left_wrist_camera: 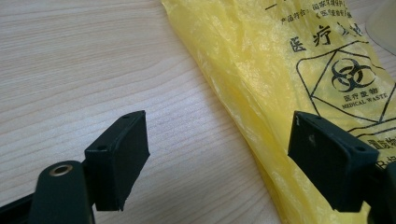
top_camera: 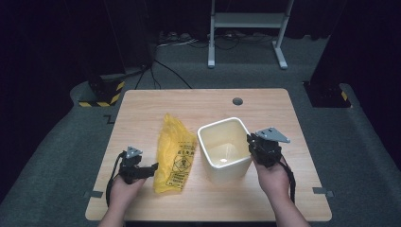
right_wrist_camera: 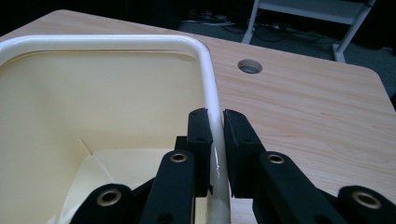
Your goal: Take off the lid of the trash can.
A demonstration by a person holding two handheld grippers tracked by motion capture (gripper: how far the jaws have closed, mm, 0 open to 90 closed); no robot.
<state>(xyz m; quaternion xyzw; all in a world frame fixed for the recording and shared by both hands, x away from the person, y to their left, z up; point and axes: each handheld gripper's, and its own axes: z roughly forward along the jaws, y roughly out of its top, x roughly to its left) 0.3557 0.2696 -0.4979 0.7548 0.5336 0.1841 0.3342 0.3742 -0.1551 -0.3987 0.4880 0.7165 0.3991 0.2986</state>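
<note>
The right gripper (right_wrist_camera: pixel 215 140) is clamped on the bin's (top_camera: pixel 222 163) right wall, one jaw inside the rim and one outside; the cream bin stands upright at the centre of the high view, on the desk (top_camera: pixel 265 106). The left gripper (top_camera: pixel 152 170), lower left, has its jaws spread wide, holding nothing, at the left edge of the yellow bag (top_camera: pixel 176 156), which lies flat just left of the bin.
</note>
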